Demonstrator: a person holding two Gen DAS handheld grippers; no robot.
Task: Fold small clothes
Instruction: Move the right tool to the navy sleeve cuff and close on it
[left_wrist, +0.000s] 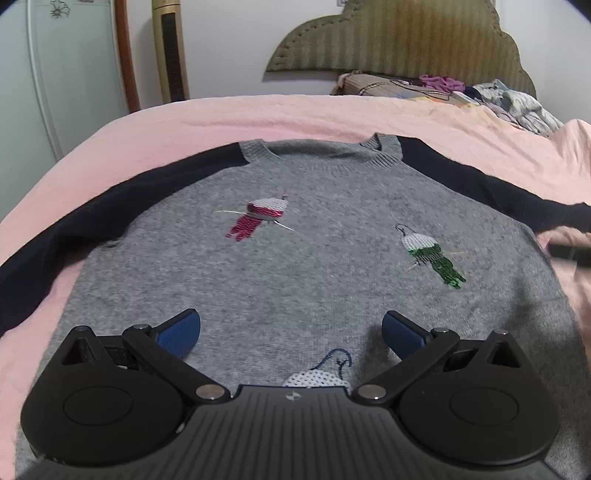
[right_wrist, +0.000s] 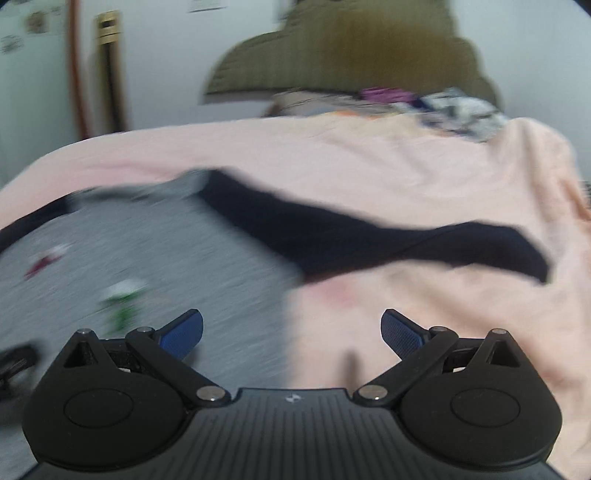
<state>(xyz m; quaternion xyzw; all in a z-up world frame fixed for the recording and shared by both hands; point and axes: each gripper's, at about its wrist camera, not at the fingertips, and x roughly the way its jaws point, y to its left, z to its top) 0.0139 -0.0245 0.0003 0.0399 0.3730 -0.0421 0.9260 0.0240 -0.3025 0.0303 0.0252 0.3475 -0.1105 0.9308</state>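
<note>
A small grey sweater (left_wrist: 314, 258) with navy sleeves lies flat, front up, on a pink bed cover (left_wrist: 295, 114). It has a red motif (left_wrist: 258, 218), a green motif (left_wrist: 432, 258) and a white one near the hem. My left gripper (left_wrist: 291, 328) is open and empty above the sweater's lower middle. My right gripper (right_wrist: 291, 328) is open and empty above the sweater's right edge (right_wrist: 147, 266), with the right navy sleeve (right_wrist: 369, 240) stretched out ahead. The right wrist view is blurred. The right gripper's dark tip shows in the left wrist view (left_wrist: 569, 253).
A pile of mixed clothes (left_wrist: 498, 96) lies at the bed's far right, under an olive padded headboard (left_wrist: 406, 40). A white cabinet (left_wrist: 55, 74) and a gold tower fan (left_wrist: 170, 51) stand at the left wall. Pink cover spreads right of the sweater (right_wrist: 443, 314).
</note>
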